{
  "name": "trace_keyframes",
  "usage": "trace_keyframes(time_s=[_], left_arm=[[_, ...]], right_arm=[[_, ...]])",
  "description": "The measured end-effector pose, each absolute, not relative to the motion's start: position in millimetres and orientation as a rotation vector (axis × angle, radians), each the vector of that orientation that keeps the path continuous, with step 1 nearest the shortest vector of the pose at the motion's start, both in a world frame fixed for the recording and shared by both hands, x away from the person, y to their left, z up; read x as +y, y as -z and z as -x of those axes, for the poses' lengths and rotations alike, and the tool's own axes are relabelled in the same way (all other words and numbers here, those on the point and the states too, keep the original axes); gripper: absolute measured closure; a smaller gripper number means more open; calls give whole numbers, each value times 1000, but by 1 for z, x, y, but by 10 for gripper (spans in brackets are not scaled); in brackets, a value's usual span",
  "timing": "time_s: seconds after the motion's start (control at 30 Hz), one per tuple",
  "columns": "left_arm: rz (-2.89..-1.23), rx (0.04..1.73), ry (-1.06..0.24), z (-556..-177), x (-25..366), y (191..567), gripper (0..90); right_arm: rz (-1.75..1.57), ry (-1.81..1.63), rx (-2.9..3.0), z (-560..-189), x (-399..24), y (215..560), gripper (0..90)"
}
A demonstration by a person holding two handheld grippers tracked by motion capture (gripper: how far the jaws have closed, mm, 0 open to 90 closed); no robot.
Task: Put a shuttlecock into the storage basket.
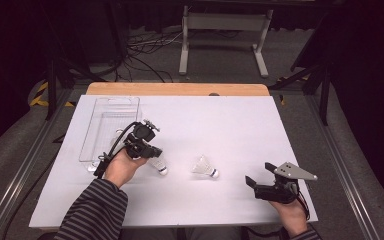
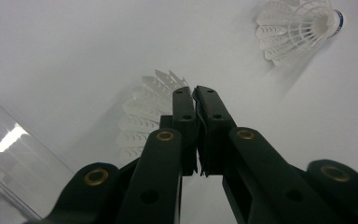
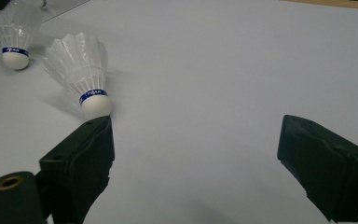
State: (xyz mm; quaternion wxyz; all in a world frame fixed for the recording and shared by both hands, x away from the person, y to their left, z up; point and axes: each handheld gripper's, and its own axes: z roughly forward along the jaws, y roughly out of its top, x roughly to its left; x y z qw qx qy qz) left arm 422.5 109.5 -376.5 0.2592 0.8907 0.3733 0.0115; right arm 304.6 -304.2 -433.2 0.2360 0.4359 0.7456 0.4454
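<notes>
My left gripper (image 1: 151, 154) points down at the table beside a clear box, held in a hand with a striped sleeve. In the left gripper view its jaws (image 2: 193, 89) stand pressed together on the feather rim of a white shuttlecock (image 2: 142, 112), a thin sliver showing between them. That shuttlecock (image 1: 159, 166) lies with its cork toward the person. A second shuttlecock (image 1: 204, 167) (image 2: 298, 28) (image 3: 81, 70) lies alone mid-table. My right gripper (image 1: 258, 173) rests low at the front right, open, jaws (image 3: 196, 121) wide apart with nothing between them.
A clear plastic box (image 1: 110, 125) (image 2: 9, 154) stands at the left of the white table (image 1: 220, 125), with something white and feathery at its near end. A wooden edge (image 1: 180, 89) runs along the far side. Cables and a metal stand lie on the floor beyond.
</notes>
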Motion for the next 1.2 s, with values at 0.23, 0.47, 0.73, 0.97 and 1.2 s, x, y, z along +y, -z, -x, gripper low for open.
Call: trace_keyframes(time_s=[0.23, 0.47, 0.73, 0.97, 1.2], left_arm=[[-2400, 997, -51, -418, 112, 372, 874], [-2383, 984, -40, -414, 116, 367, 875], [-2354, 983, -40, -411, 120, 362, 875], [-2334, 974, -60, -407, 125, 356, 875], [-2314, 971, -57, -405, 129, 351, 876]], right_arm=[[-1191, -1221, 2048, -305, -304, 433, 113], [-1190, -1220, 2048, -305, -304, 433, 113], [-1190, -1220, 2049, -305, -304, 433, 113], [-1190, -1219, 2049, -305, -304, 433, 112], [-1190, -1220, 2049, -305, -304, 433, 113]])
